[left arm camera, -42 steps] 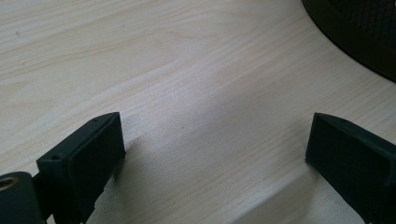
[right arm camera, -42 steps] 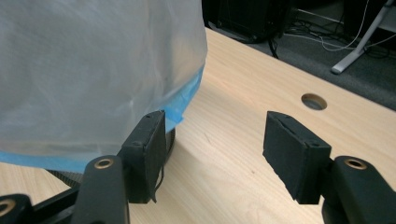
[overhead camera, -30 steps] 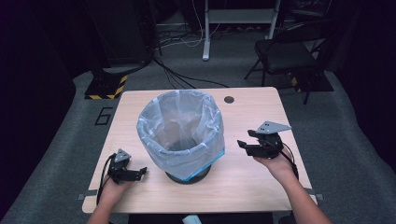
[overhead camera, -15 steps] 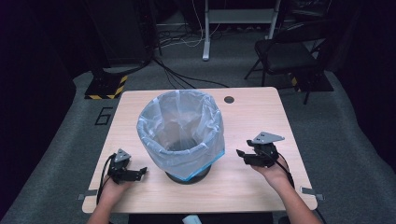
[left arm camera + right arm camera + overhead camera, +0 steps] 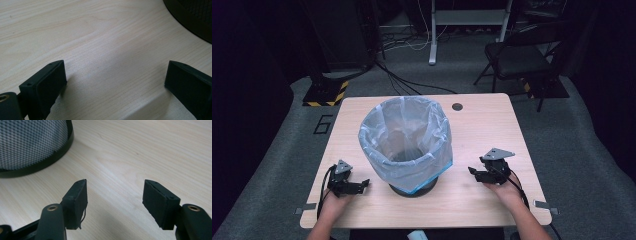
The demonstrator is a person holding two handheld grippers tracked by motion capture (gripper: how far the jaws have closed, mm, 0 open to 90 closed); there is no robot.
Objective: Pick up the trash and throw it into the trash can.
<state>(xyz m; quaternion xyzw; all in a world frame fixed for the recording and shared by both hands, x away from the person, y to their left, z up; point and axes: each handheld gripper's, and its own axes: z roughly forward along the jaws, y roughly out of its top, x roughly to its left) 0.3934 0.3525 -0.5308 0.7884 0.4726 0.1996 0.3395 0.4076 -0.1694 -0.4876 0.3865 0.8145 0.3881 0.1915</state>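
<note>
Left hand-held gripper [image 5: 362,184]: low over the bench [image 5: 492,125], jaws spread wide with bare wood between them; in its own view [image 5: 113,82] each jaw is cut off by the frame edge, so neither shows whole.
Right hand-held gripper [image 5: 473,172]: also low over the bench, jaws parted and gripping nothing; its own view [image 5: 115,195] shows a thin thread hanging off one pad, too fine to say what it is.
Bin [image 5: 414,186]: a black mesh wastebasket standing between the two hand-held grippers, just ahead of each one's jaw tips and touching neither; from above, mostly its dark base ring peeks out.
Bin in the left gripper view: a dark curved corner [image 5: 192,17] at the upper edge, mesh barely readable.
Bin in the right gripper view: mesh wall and black base rim [image 5: 32,150], cropped by the top and side of the frame.
Liner [image 5: 404,145]: pale translucent bag draped over the bin's rim and down its outside, hiding the wall; whether anything lies at the bottom I cannot tell.
Hands: the left hand [image 5: 332,202] and right hand [image 5: 507,192] come in behind their hand-held grippers, forearms cut by the bottom edge.
Bench hole [image 5: 457,106]: small dark round spot far beyond the bin.
Beyond the bench: a folding chair [image 5: 517,57] and floor cables [image 5: 412,85] in deep shadow, detail hard to read.
</note>
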